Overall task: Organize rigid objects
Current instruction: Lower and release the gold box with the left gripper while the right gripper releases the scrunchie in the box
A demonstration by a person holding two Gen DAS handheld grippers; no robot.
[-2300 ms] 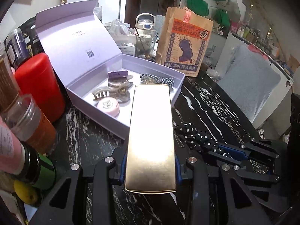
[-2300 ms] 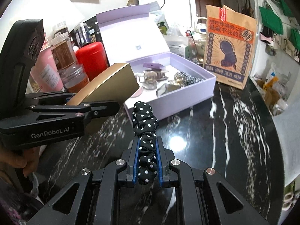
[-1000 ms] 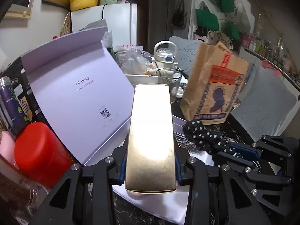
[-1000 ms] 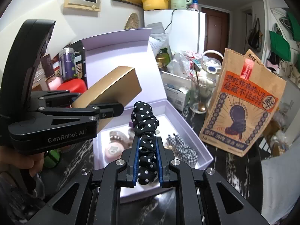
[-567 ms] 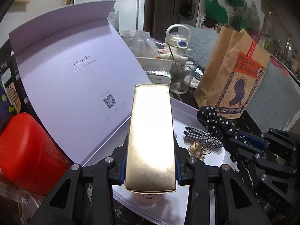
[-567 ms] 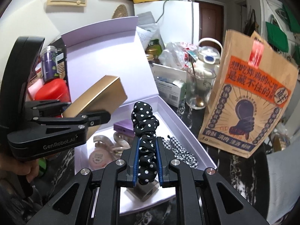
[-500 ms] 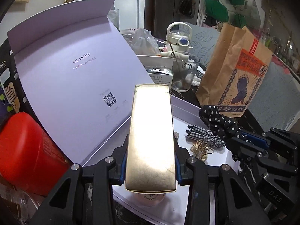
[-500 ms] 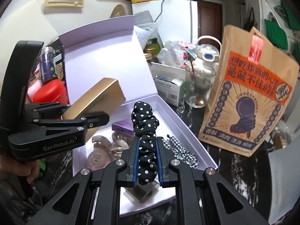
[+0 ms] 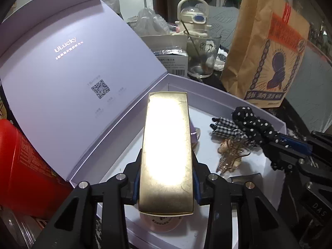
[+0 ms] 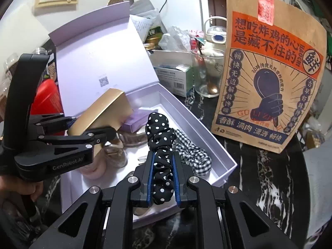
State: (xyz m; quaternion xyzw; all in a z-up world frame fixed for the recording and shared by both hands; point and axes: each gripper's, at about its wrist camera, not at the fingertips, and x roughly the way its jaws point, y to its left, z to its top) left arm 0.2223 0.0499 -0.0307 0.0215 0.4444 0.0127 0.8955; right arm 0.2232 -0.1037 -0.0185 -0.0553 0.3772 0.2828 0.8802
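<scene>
Now both grippers have dropped from above the table to just over the open box [image 9: 226,101], left gripper [image 9: 167,183] clamping the gold case [image 9: 167,145], right gripper [image 10: 161,178] pinching the scrunchie [image 10: 160,143], so both look ready for release inside.

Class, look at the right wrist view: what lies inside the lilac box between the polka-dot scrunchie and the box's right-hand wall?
A black-and-white checked scrunchie lies there, on the floor of the lilac box, beside the polka-dot scrunchie held by the right gripper.

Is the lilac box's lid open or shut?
Open: the lid stands raised behind the lilac box, whose inside shows.
</scene>
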